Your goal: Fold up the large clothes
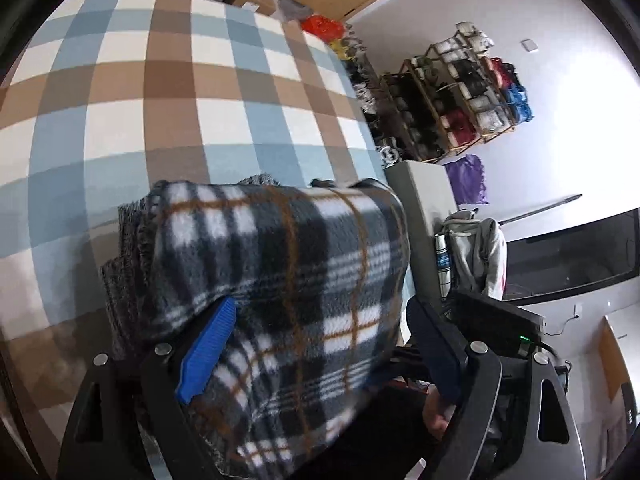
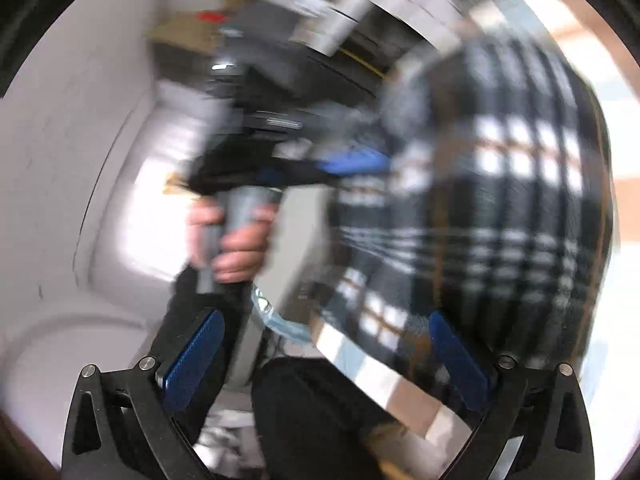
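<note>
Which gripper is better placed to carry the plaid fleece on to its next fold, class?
Probably the left gripper: the plaid fleece lies between its blue pads. The right gripper stands open, its view blurred.
</note>
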Available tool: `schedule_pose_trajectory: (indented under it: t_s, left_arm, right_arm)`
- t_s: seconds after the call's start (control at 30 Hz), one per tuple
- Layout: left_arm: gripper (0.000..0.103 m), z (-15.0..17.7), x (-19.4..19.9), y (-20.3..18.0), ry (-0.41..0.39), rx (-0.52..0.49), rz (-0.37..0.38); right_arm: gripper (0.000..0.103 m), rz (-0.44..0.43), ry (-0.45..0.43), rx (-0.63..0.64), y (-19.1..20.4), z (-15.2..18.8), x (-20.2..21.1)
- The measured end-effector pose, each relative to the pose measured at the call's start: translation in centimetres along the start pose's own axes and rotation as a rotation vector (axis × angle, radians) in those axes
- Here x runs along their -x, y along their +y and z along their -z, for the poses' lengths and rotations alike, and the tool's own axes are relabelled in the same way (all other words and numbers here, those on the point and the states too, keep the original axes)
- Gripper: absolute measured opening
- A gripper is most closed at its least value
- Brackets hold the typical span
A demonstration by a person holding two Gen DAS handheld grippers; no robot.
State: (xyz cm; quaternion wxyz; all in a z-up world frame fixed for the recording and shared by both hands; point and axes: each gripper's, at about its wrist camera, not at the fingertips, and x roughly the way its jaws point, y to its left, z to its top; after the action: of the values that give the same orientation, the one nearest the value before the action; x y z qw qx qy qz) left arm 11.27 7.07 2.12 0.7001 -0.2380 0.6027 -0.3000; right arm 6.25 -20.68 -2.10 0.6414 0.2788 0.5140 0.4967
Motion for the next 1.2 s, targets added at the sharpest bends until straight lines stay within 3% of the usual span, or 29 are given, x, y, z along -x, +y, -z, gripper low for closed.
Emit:
schedule_pose_trajectory:
  t_s: [0.07, 0.2, 0.37, 0.5, 0.6, 0.77, 0.8, 0.97, 1.2]
  left_arm:
    - [0.084, 0.2, 0.1, -0.6, -0.004, 0.002, -0.045]
    - [0.084, 0.6, 0.1, -2.1, -0.013, -0.044, -0.133]
    - [0.084, 0.3, -0.2, -1.4, -0.031, -0.029, -0.162]
    - [0.084, 0.1, -1.0, -0.4, -0.04, -0.014, -0.161]
    - [0.084, 0.3, -0.4, -1.5, -0.061, -0.037, -0.179]
    - [0.084, 0.4, -0.2, -2.6, -0.05, -0.085, -0.291]
    - [0.084, 0.3, -0.5, -2.2, -0.039, -0.07, -0.298]
    - [0.084, -0.2, -1.3, -0.8, -0.052, -0.051, -0.303]
    - [0.084, -1.0, -0.6, 1.0, -0.084, 0.022, -0.243]
  right_arm:
    - [0.103, -0.028, 0.028, -0.079, -1.9, -0.3, -1.1]
    - [0.103, 0.009, 0.022, -0.072, -1.6, -0.7, -1.7]
    - [0.103, 0.029, -0.004, -0.062, -1.7, -0.5, -3.4]
    - [0.103, 0.026, -0.013, -0.058, -1.8, 0.4, -1.7]
    - [0.103, -0.042, -0.037, -0.077, -0.9, 0.9, 0.0]
    - [0.103, -0.011, -0.104, -0.045, -0.3, 0.9, 2.4]
    - [0.103, 0.018, -0.084, -0.076, -1.0, 0.8, 1.7]
    - [0.103, -0.018, -0.047, -0.109, -2.6, 0.8, -0.5]
    - [0.098, -0.045, -0.03, -0.147, -4.8, 0.8, -1.0]
